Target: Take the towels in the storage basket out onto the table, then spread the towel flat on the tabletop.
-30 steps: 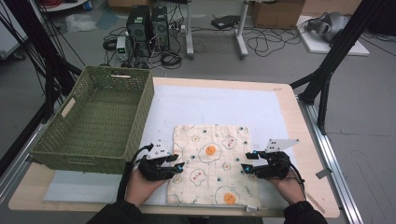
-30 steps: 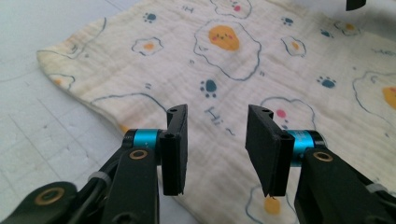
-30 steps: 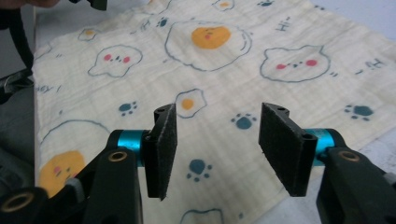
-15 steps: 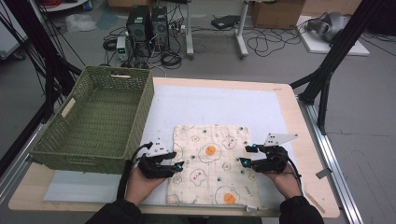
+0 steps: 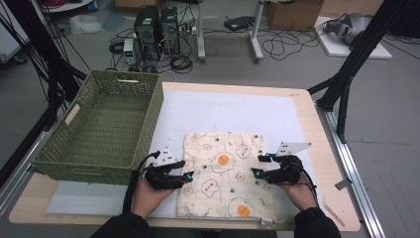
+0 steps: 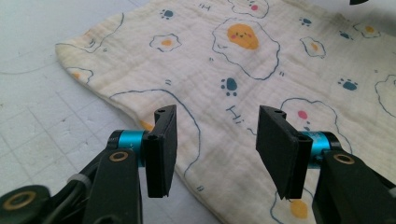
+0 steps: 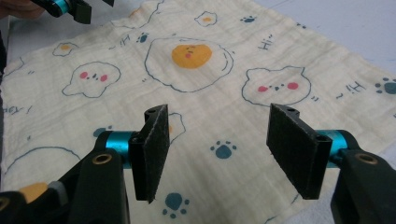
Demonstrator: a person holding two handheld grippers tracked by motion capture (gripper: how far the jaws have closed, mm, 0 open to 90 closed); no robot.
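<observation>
So we've got the printed cloth (image 5: 225,179) lying flat in the lower middle of the high view, spread on the white mat (image 5: 223,111) that covers the wooden table (image 5: 307,124). Our left gripper (image 5: 187,177) sits at the cloth's left edge and our right gripper (image 5: 256,172) at its right edge, both pointing inward across it. Both are released: jaws apart with nothing pinched, and they've just been opening a bit wider. In the left gripper view the cloth (image 6: 261,70) runs under and beyond the gap, its wavy edge at the left of the frame; same deal in the right gripper view, where the cloth (image 7: 196,79) spreads past the pads. The big green wicker basket (image 5: 64,158) takes up the left of the high view, just beside the left hand (image 5: 148,196). Cables and computer boxes (image 5: 156,25) clutter the floor along the top.
</observation>
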